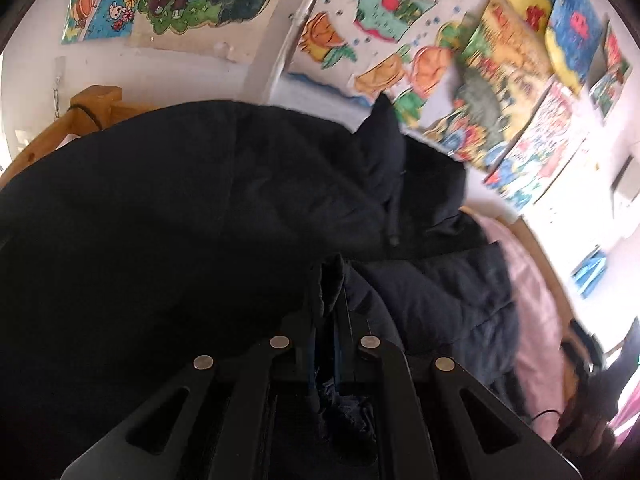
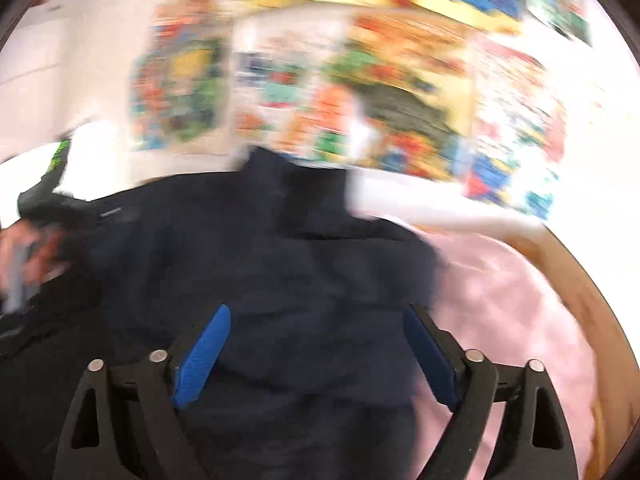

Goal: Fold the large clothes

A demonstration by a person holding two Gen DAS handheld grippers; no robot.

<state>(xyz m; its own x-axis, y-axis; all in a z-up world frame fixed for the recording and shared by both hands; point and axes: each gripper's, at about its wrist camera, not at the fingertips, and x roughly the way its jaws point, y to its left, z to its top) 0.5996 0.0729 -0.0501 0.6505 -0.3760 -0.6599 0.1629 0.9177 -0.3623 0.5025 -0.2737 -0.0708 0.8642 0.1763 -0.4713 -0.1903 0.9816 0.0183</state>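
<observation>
A large dark navy padded jacket lies heaped on a pink sheet. My left gripper is shut on a fold of the jacket's fabric, which bunches between its fingers. In the blurred right wrist view the same jacket fills the middle. My right gripper is open just above it, with blue pads spread wide and nothing between them. The right gripper also shows at the right edge of the left wrist view.
The pink sheet covers a bed with a wooden frame. Colourful children's drawings cover the white wall behind. The person's left hand and gripper show at the left edge of the right wrist view.
</observation>
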